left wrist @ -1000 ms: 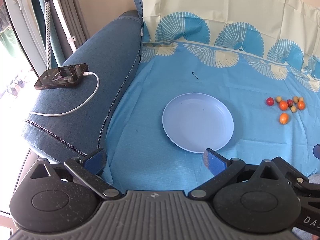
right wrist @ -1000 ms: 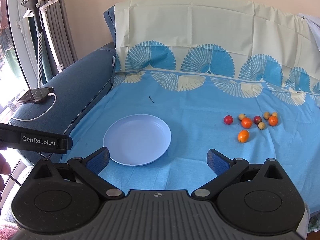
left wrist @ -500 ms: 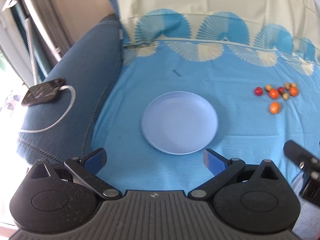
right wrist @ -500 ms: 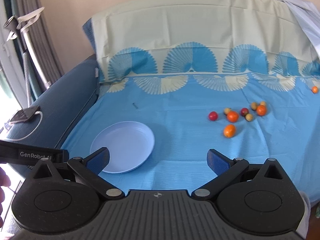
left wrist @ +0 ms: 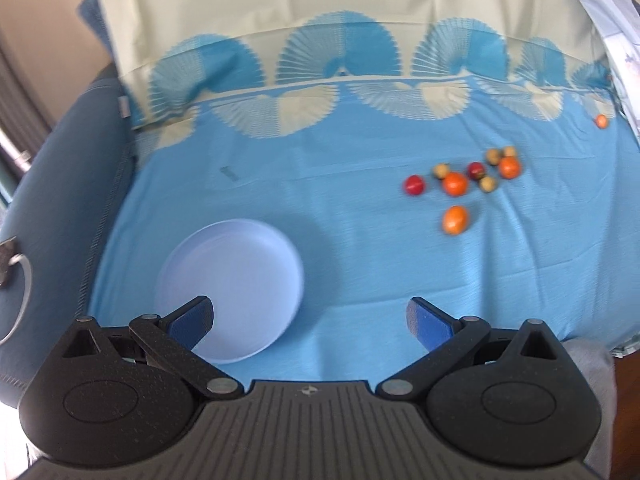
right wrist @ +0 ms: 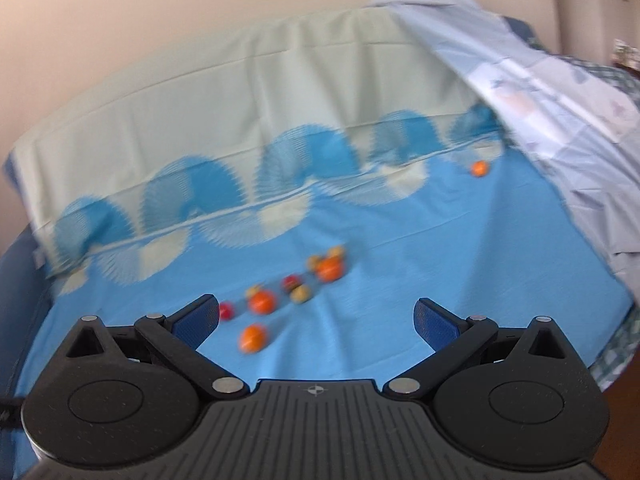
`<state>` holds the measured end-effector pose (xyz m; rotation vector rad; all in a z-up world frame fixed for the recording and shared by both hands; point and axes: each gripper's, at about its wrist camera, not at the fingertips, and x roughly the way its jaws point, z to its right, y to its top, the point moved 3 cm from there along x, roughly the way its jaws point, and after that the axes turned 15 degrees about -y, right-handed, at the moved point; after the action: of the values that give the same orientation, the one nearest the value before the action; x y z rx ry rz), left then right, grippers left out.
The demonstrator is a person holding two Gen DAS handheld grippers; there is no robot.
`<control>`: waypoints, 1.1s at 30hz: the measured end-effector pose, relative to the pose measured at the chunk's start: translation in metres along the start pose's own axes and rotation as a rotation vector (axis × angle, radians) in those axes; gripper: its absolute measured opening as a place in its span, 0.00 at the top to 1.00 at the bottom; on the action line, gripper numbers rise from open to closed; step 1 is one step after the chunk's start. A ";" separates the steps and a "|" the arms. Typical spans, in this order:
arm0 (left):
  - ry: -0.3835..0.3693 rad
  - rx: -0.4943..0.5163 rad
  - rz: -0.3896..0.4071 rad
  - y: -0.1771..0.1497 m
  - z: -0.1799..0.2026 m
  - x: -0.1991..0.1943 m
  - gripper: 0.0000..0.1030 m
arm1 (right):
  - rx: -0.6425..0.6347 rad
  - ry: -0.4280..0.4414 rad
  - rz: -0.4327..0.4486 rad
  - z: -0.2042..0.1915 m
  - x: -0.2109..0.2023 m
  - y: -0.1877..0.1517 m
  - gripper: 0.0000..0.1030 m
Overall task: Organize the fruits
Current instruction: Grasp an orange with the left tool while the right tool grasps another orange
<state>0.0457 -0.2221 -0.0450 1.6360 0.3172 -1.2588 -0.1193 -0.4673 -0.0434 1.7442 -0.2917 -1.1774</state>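
- the left claw is spread wide with nothing between its blue pads; its black arms look grainy and its base ribbed.
- a smooth, round, pale lilac plate lies on the blue sheet; the left pad overlaps the plate's near edge in this view.
- the sheet is thin cloth with fine creases and a border of blue and cream fan shapes, spread over a dark blue sofa.
- the fruits sit in a loose cluster on the sheet, well apart from the plate: small round red, orange and dull yellow-brown pieces, one oval orange fruit nearest, and a lone orange fruit far off by the border.
- the right claw is likewise spread and bare, with the fruits just beyond its left pad.
- the right view is motion-blurred, so fruit outlines smear; a pale patterned cloth drapes at right.
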 end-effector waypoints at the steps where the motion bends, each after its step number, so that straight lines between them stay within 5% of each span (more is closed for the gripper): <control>1: -0.009 0.006 -0.012 0.006 0.007 0.007 0.00 | 0.015 -0.028 0.009 0.014 0.013 0.012 0.00; 8: -0.064 0.066 -0.076 0.049 0.058 0.079 0.00 | 0.128 -0.158 0.071 0.093 0.130 0.088 0.00; 13: -0.100 0.064 -0.154 0.068 0.085 0.151 0.00 | 0.098 -0.207 0.177 0.115 0.256 0.151 0.00; 18: -0.102 0.092 -0.199 0.075 0.098 0.210 0.00 | 0.144 -0.276 0.118 0.135 0.389 0.196 0.01; 23: -0.128 0.120 -0.221 0.074 0.102 0.250 0.00 | 0.128 -0.262 0.041 0.135 0.487 0.189 0.02; 31: -0.199 0.108 -0.272 0.062 0.110 0.288 0.00 | 0.082 -0.302 -0.081 0.132 0.574 0.153 0.25; 33: -0.239 0.072 -0.250 0.059 0.107 0.287 0.24 | 0.078 -0.331 -0.029 0.133 0.572 0.145 0.44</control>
<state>0.1465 -0.4362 -0.2482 1.5194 0.3382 -1.6552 0.1043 -0.9849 -0.2630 1.6188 -0.5173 -1.4945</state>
